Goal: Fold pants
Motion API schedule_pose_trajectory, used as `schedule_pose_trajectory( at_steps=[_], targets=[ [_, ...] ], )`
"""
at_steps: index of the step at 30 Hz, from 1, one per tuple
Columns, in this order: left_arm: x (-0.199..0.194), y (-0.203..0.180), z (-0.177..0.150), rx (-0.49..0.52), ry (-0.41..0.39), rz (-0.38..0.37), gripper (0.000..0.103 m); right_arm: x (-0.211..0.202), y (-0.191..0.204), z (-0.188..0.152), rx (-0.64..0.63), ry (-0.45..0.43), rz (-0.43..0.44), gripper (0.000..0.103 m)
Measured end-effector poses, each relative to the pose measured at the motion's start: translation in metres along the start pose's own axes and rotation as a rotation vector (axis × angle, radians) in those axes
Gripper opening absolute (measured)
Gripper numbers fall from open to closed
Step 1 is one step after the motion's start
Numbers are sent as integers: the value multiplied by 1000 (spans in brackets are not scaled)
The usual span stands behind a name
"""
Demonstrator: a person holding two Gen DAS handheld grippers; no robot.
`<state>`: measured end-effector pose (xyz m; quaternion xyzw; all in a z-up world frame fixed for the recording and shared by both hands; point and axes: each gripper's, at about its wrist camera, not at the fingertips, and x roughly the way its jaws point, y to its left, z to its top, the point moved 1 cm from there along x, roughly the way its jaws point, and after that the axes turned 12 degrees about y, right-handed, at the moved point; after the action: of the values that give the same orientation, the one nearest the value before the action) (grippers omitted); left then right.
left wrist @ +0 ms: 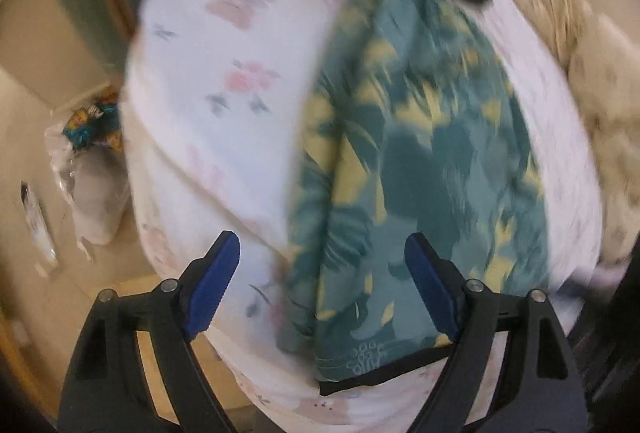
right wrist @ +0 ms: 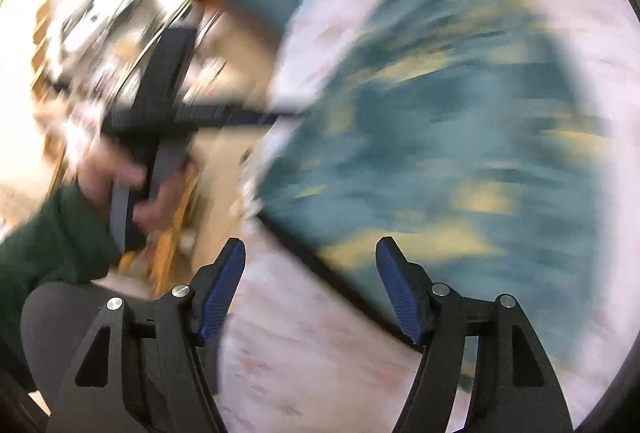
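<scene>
Two views are showing this moment; from the left wrist, the left gripper (left wrist: pixel 322 275) is hanging spread wide with nothing between its blue pads, and the teal-and-yellow pants (left wrist: pixel 424 161) are lying folded on the floral sheet (left wrist: pixel 224 81), running from twelve o'clock down to six, their dark waistband (left wrist: pixel 380 377) nearest the jaws; from the right wrist, the right gripper (right wrist: pixel 310 283) is likewise gaping empty, the blurred pants filling three o'clock, the person's hand (right wrist: pixel 128 185) working the other tool at nine; I'd be pinching both waistband corners evenly before folding again.
</scene>
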<state>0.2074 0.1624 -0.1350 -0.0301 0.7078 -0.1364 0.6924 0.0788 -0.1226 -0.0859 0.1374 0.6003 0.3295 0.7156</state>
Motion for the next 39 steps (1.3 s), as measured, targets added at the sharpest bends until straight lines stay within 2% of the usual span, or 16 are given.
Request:
schedule_pose_trajectory(
  at_steps=[2,4,5,7,9,11,13,15,16,17,18,21,25,27,32,39],
  targets=[
    [16,-13,-3,65,42,73,73,-35,-38,-12,107,-68,-48,73],
    [29,-20,-6,89,106,61,57,-57,-77,-21,217,-117,-99,73],
    [31,-23,-9,97,118,71,56,-62,-102,-25,288,-111,-116,74],
    [31,-32,-12,131,132,61,56,-59,-129,-32,361,-95,-66,74],
    [36,-39,-16,151,167,94,48,-44,-139,-36,399,-57,-15,74],
    [39,-48,-19,185,194,117,27,-18,-141,-35,407,0,59,75],
    [40,-55,-21,204,210,138,7,-6,-127,-32,352,-9,8,74],
    [38,-66,-22,226,211,183,4,-5,-115,-32,317,-18,14,53],
    [37,-75,-25,253,214,223,3,-1,-111,-31,316,-2,17,36],
    [33,-80,-26,264,214,240,3,3,-107,-30,304,18,12,9],
    [28,-88,-29,276,213,257,3,8,-105,-28,294,41,27,3],
    [3,-107,-34,284,187,262,2,4,-96,-28,249,32,17,3],
    [-64,-138,-53,269,59,208,1,-53,-81,-28,214,-82,90,3],
    [-102,-154,-61,226,-32,140,1,-91,-73,-28,189,-139,110,3],
    [-189,-192,-92,151,-255,-94,2,-190,-61,-41,182,-276,61,3],
    [-251,-241,-146,161,-457,-260,2,-310,-23,-76,106,-409,96,3]
  ],
)
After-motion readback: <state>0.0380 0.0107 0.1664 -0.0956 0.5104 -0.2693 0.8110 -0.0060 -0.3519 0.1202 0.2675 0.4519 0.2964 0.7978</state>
